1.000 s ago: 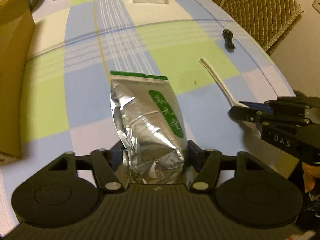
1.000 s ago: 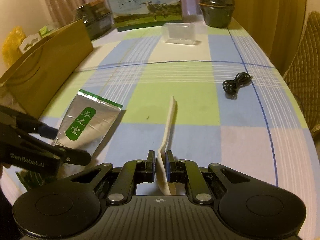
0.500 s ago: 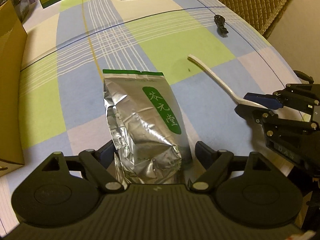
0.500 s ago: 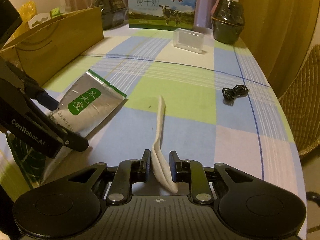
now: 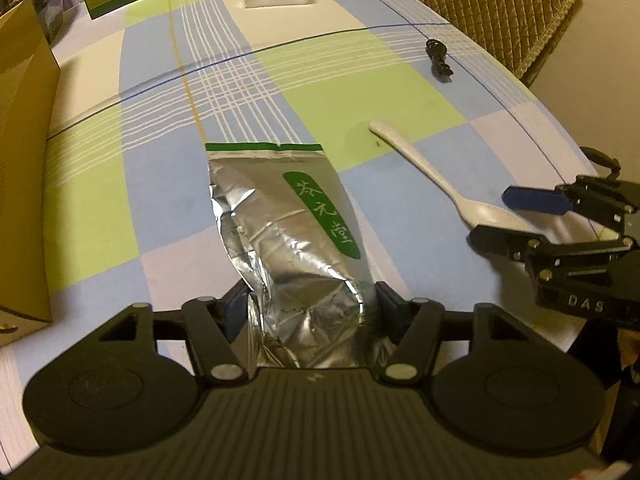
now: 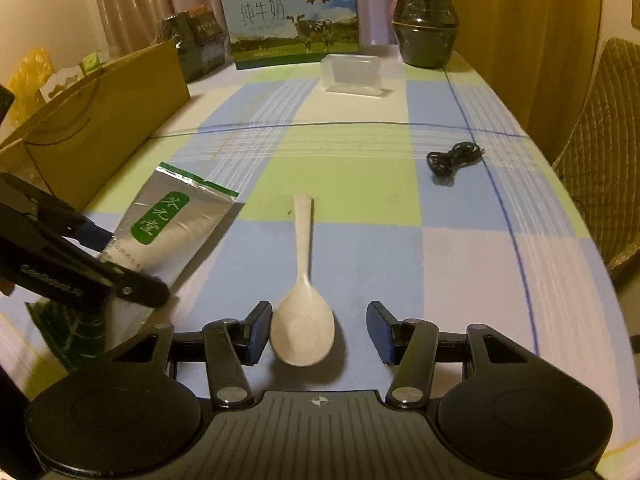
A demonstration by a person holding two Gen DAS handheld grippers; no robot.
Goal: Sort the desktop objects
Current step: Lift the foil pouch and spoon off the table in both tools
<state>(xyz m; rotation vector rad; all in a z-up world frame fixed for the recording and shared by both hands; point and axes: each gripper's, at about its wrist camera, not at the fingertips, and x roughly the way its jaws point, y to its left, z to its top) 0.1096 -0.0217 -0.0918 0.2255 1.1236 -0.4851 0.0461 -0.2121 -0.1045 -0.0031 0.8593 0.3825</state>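
Observation:
A silver foil tea pouch (image 5: pixel 296 236) with a green label lies on the checked tablecloth; it also shows in the right wrist view (image 6: pixel 168 228). My left gripper (image 5: pixel 310 304) is shut on its near end. A white plastic spoon (image 6: pixel 302 300) lies flat on the cloth, bowl toward me, handle pointing away; it also shows in the left wrist view (image 5: pixel 440 176). My right gripper (image 6: pixel 318 330) is open, its fingers on either side of the spoon's bowl and clear of it.
A coiled black cable (image 6: pixel 454 158) lies at the right. A clear plastic box (image 6: pixel 352 76), a milk carton box (image 6: pixel 294 20) and a dark jar (image 6: pixel 424 24) stand at the back. A brown cardboard box (image 6: pixel 96 120) stands at the left. A quilted chair (image 6: pixel 600 152) is beyond the right edge.
My right gripper has opened and let go of the spoon, which now lies flat on the cloth. My left gripper opened half a second ago and has shut on the pouch again.

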